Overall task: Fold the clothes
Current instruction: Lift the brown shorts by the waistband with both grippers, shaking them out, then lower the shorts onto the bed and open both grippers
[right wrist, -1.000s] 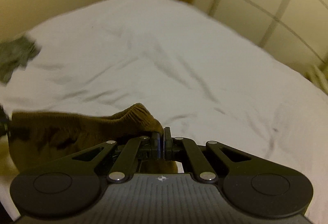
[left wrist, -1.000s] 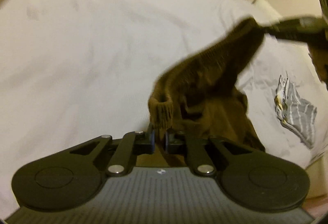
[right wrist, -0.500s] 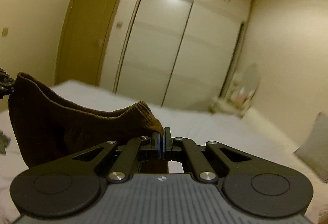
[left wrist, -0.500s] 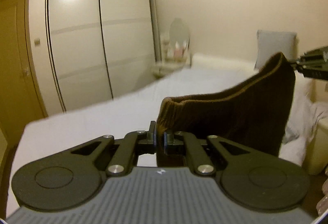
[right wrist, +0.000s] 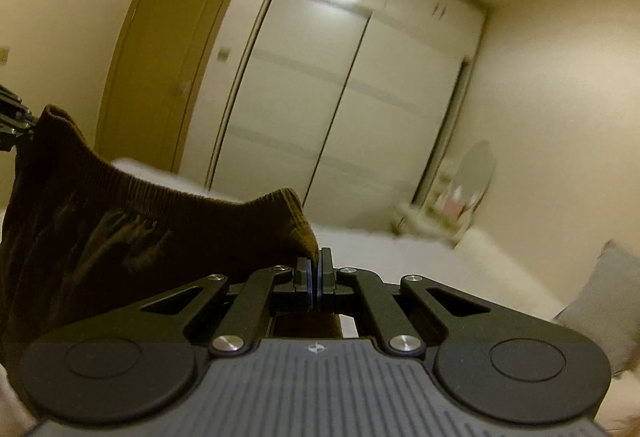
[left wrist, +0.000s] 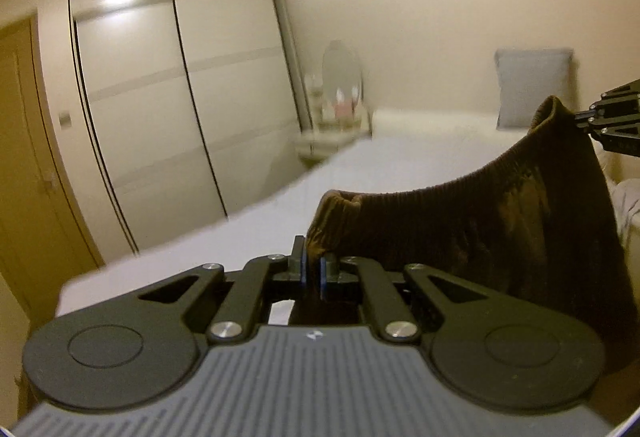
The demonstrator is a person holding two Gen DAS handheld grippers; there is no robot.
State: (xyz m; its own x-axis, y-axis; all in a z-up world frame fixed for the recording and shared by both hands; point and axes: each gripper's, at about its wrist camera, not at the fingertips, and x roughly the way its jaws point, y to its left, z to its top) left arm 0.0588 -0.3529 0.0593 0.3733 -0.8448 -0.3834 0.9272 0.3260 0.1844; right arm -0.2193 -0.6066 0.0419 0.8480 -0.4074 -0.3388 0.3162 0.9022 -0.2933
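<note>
Compared with half a second ago, both cameras tilt a little higher, so more of the sliding wardrobe point(left wrist: 160, 109) and ceiling fills each view and the white bed point(left wrist: 392, 165) sits lower; a second ago both looked down at the sheet. The brown ribbed garment point(left wrist: 480, 229) hangs in the air above the bed as before, stretched by its elastic hem between the two tools.

The left gripper point(left wrist: 312, 271) is clenched on one corner of the hem, fabric bunched between its blue-padded fingers. The right gripper point(right wrist: 315, 273) pinches the opposite corner, its pads nearly meeting on the cloth.

The left wrist view alone shows the right gripper from outside at the far right edge, gripping the raised corner, along with a grey pillow point(left wrist: 534, 85) leaning on the wall. The right wrist view alone shows the wooden door point(right wrist: 168, 53) beside the wardrobe, and a sliver of the left gripper at its left edge. Both catch the blurred oval mirror point(right wrist: 478, 167) on a small table.
</note>
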